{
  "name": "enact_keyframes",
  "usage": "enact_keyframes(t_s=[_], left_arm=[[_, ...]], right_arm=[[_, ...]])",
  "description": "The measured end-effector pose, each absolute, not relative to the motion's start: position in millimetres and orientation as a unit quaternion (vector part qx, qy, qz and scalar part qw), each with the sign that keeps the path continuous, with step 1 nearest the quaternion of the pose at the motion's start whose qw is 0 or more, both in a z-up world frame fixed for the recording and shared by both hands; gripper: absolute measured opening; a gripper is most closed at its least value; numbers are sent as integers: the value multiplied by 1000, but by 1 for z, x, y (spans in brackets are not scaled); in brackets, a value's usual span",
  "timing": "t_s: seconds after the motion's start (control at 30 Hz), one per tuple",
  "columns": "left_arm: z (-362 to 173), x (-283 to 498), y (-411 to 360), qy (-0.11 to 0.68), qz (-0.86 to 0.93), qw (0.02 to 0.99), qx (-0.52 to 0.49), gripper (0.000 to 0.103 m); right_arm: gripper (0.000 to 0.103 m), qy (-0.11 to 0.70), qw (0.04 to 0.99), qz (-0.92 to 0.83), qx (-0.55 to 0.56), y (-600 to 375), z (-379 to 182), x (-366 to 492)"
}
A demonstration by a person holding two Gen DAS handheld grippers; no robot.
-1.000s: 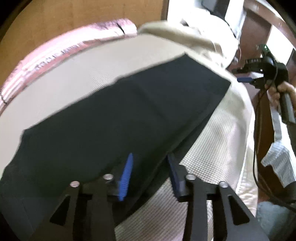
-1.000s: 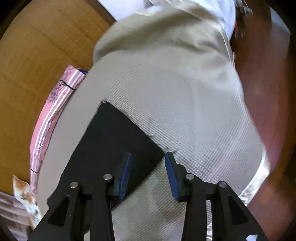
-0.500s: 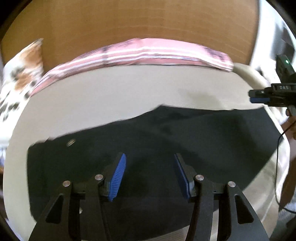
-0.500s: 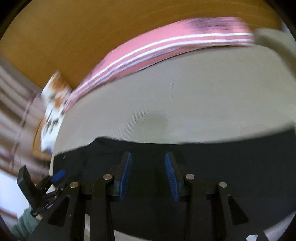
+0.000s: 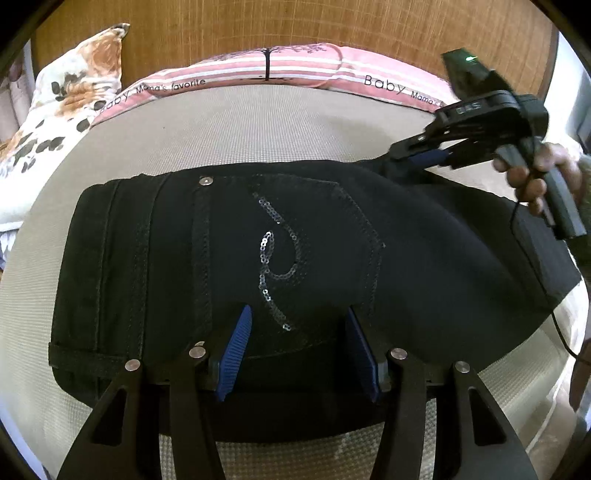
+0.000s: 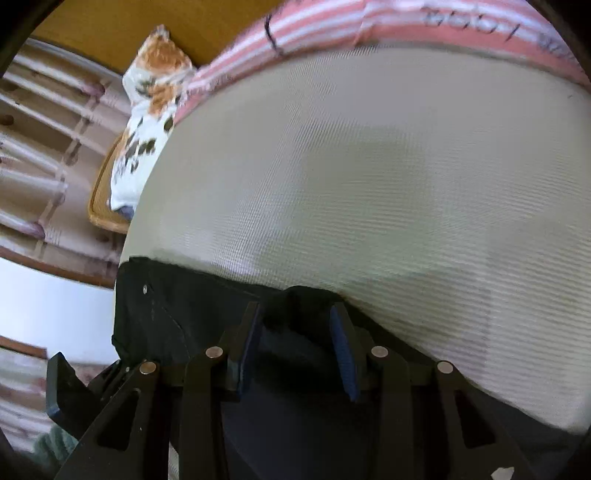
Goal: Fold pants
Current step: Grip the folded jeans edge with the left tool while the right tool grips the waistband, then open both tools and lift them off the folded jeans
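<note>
The black denim pants (image 5: 280, 258), with a looping line of sequins on the back pocket and a silver rivet near the waistband, lie flat and lengthwise across a beige, woven-textured bed cover (image 5: 258, 125), waistband toward the left of the left wrist view and legs running off to the right. The left gripper (image 5: 299, 347) hovers just over the seat of the pants near their close edge; its blue ribbed fingers (image 5: 236, 347) have just been spreading and stand apart with only flat cloth beneath them, gripping nothing. The right gripper (image 6: 295, 347), held in a person's hand (image 5: 535, 177), sits at the far edge of the pants, where a raised bunch of black fabric lies between its blue fingers (image 6: 343, 354); whether they are pinching that fabric I cannot tell. Beyond the cover, a pink-and-white striped blanket (image 5: 295, 70) printed with "Baby" and "Mama's favorite" lies along a wooden headboard (image 5: 295, 22), and a white pillow with orange and black floral print (image 5: 62, 107) rests at the left.
</note>
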State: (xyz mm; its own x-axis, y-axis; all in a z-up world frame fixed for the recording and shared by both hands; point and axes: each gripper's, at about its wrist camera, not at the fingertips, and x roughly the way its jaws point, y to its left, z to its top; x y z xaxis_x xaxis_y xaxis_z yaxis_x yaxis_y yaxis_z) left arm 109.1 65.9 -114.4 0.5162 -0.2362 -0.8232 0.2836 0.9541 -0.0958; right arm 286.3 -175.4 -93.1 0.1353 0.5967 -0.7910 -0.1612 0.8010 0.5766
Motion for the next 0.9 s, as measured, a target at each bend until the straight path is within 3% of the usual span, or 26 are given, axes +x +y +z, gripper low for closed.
enact_keyframes(t_s=[0.1,0.4,0.47,0.6,0.9], left_arm=[[-113,108,67,467,-153,870,27,54],[-115,106,65,456,-156,876,36,54],[-115,107,64,457,-155,875,39,54],[-105,113,61,473,-143,869,33,54],[-46,140,-3,395,-231,888,53,55]], right_arm=[[11,603,725,279,180,-162,-94,291],[8,573,767,243,154,-157,-100,297],[9,571,770,240,153,-159,-99,297],[42,556,783,230,158,-172,-79,295],[44,497,838,158,160,-244,-23,229]])
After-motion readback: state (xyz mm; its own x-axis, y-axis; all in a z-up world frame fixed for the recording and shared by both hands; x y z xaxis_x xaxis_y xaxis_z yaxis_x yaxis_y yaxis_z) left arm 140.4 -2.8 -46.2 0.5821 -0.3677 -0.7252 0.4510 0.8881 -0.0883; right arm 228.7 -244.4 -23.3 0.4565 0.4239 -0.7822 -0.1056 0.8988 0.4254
